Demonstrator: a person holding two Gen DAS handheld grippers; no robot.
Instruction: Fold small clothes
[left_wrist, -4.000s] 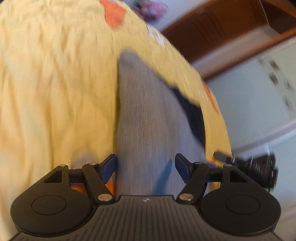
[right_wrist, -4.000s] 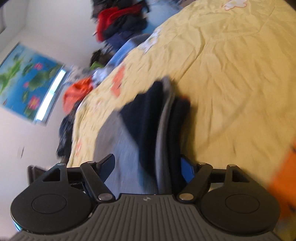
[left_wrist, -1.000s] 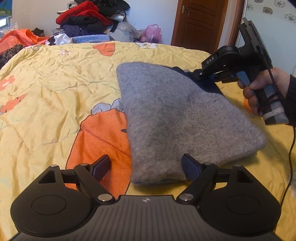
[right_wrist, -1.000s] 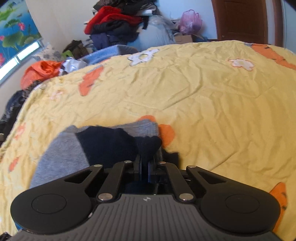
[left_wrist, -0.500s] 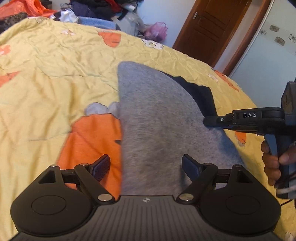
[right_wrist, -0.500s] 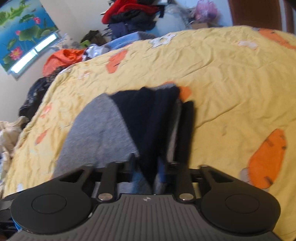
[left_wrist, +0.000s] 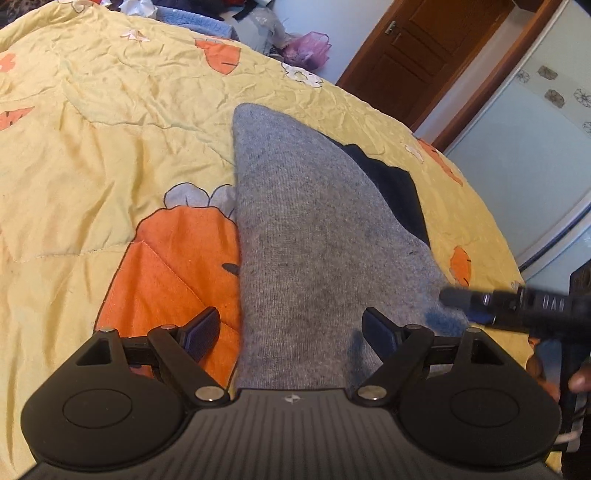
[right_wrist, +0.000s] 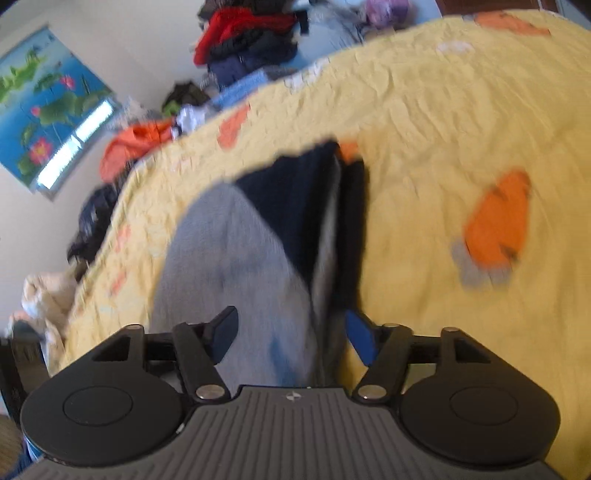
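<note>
On the yellow quilt with its orange carrot print, a grey knit garment lies flat, folded over so a navy part shows along its far right edge. From the right wrist view the layers read as grey over navy over grey, stacked along one side; blur hides the finer detail.

Left gripper: jaws wide apart, hovering over the near end of the garment, cloth below and between the fingers, pads pressing on nothing.

Right gripper: jaws have just been opening. The layered right edge of the garment lies between them, but the pads stand clear of the cloth, so it looks let go. In the left view it shows at the garment's near right corner, a hand on its handle.

Handling, as I judge it: soft, light, fuzzy knit. It will drape and sag from any single pinch, and the stacked layers may slide on each other. Best hold looks like two corners of the near edge, pinching all layers together. The quilt is wrinkled and loose, so a low pinch could catch it too.
</note>
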